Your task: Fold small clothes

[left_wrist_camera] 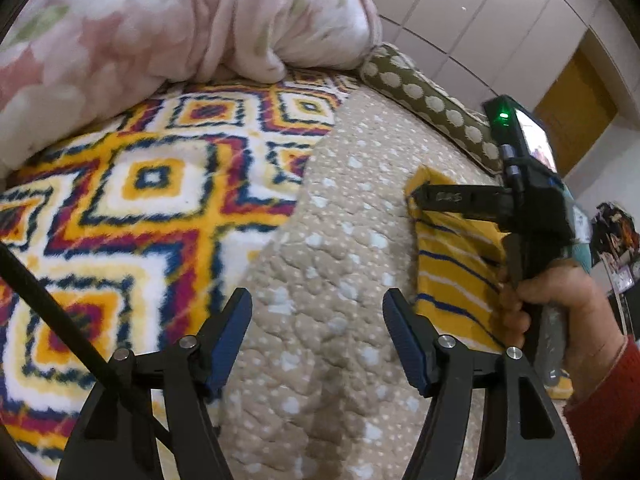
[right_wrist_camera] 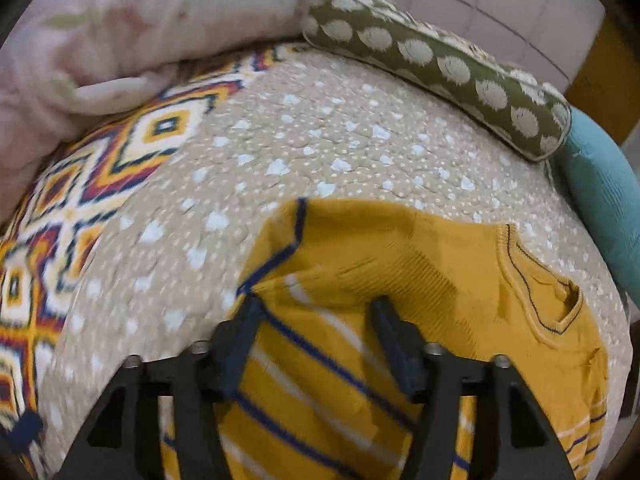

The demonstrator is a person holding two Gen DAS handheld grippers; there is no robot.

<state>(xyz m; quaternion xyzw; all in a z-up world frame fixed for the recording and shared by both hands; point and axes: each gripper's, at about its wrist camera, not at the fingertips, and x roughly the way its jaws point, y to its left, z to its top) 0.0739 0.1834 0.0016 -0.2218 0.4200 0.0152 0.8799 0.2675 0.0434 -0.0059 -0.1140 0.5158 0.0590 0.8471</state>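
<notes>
A mustard-yellow sweater with blue and white stripes lies flat on the beige quilt, its collar to the right. A striped edge is turned over at its upper left. My right gripper hovers open just over the sweater, fingers straddling the striped part, pads not pressing. From the left wrist view the sweater lies at the right, with the right gripper over its far end, held by a hand in a red sleeve. My left gripper stands open over bare quilt, nothing between its fingers.
A pink floral duvet is heaped at the back. A fleece blanket with a diamond pattern covers the bed's left side. An olive dotted bolster and a teal cushion border the quilt at the right. White wardrobe panels stand behind.
</notes>
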